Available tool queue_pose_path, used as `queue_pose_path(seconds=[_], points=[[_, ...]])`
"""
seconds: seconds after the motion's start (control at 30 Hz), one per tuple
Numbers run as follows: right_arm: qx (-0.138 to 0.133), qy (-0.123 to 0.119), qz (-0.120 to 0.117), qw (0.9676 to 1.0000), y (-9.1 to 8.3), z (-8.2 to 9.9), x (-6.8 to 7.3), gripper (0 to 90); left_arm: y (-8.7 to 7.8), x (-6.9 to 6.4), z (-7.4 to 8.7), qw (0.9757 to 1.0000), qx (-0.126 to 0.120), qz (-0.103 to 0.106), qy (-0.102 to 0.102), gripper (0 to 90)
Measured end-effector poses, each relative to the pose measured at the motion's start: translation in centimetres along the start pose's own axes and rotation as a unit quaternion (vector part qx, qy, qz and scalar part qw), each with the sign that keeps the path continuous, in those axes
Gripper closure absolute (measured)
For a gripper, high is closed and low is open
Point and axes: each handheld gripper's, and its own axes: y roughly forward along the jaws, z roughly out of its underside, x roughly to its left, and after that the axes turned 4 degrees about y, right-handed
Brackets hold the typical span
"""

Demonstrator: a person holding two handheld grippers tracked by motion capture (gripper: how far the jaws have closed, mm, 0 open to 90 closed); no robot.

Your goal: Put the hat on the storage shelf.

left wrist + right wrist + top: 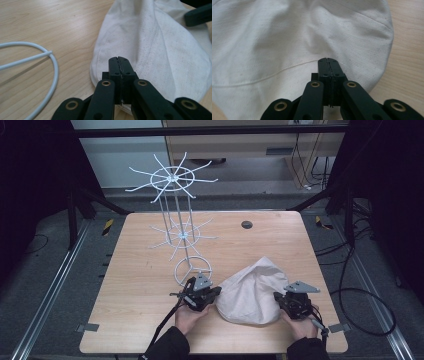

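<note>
I have a gripper in each hand, and both are down at the near edge of the light wooden desk (pixel 135 285), one on either side of a slumped off-white cloth bag (pixel 251 292). My left gripper (pixel 119 60) has its jaws pressed fully together with nothing between them, the tips just beside the bag's rounded edge. My right gripper (pixel 327 61) is the same: jaws shut tight and empty, lying over the cloth near a seam.

I judge this to be the approach step, before any hold on the bag is taken. The next move calls for me to spread both sets of jaws, set them over a fold or the hem on each side, and pinch enough cloth that it will not slip when lifted. The fabric lies loose and creased, so a shallow bite could pull free.

Just beside my left gripper is the round base ring of a tall white wire rack (pixel 176 210) with two tiers of spreading hooks. That ring lies close to the bag's left side and could catch my left hand if I swing outward. A small dark round disc (pixel 246 224) sits well apart, toward the far edge.
</note>
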Motion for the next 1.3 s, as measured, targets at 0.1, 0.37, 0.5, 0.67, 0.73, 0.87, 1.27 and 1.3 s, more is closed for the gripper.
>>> queue_pose_path(seconds=[0.1, 0.37, 0.5, 0.67, 0.73, 0.87, 1.27, 1.3], points=[[0.002, 0.0, 0.005, 1.0, 0.9, -0.5, -0.4, 90.0, -0.1, -0.5, 0.3, 1.0, -0.001, 0.005, 0.001, 90.0], [-0.004, -0.003, 0.011, 0.9999, 2.4, -1.5, -1.1, 90.0, -0.1, -1.9, 0.9, 0.9997, -0.002, 0.02, 0.01, 90.0], [-0.008, 0.004, 0.006, 0.9999, 3.7, -2.6, -1.7, 90.0, 0.0, -2.6, 1.0, 0.9996, -0.005, 0.026, 0.011, 90.0], [-0.011, 0.003, 0.005, 0.9999, 4.8, -3.7, -1.9, 90.0, 0.5, -3.3, 1.1, 0.9994, -0.008, 0.032, 0.013, 90.0], [-0.01, 0.005, 0.005, 0.9999, 5.3, -4.0, -1.8, 90.0, 0.6, -3.5, 1.1, 0.9993, -0.01, 0.035, 0.012, 90.0], [-0.008, 0.0, 0.0, 1.0, 6.1, -4.5, -1.3, 90.0, 0.8, -4.0, 1.1, 0.999, -0.011, 0.043, 0.007, 90.0], [-0.011, 0.002, -0.013, 0.9998, 6.9, -5.5, -1.2, 90.0, 2.0, -6.1, 0.4, 0.9977, -0.013, 0.065, 0.013, 90.0], [-0.011, 0.002, -0.013, 0.9998, 6.9, -5.5, -1.2, 90.0, 2.2, -6.4, 0.3, 0.9975, -0.014, 0.067, 0.016, 90.0]])
